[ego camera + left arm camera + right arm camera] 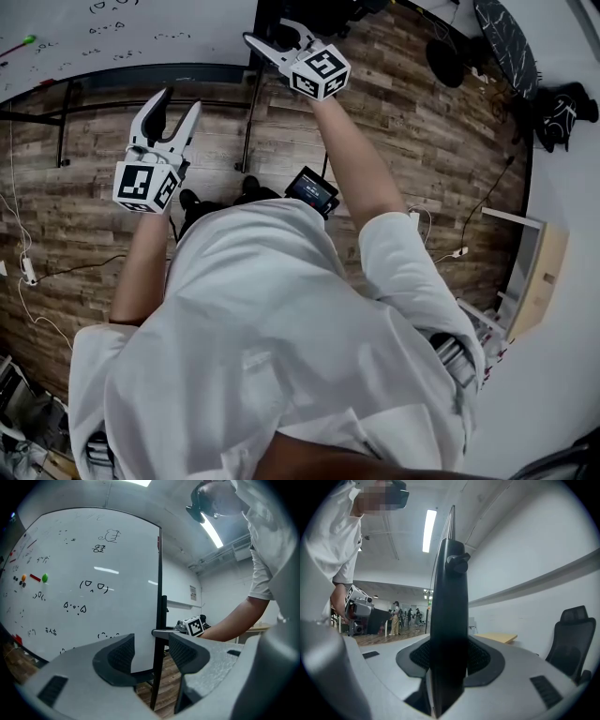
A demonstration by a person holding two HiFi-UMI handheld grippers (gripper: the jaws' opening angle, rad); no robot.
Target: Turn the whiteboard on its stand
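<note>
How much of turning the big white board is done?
Just starting. The right gripper is clamped on the black upright post at the edge of the white writing board. The left gripper is open, short of the board's edge. No turn shows yet, so swinging the board round is all left.

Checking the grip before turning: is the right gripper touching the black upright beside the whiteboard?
Touching. In the right gripper view, the right gripper has its fingers pressed on both sides of the black upright.
</note>
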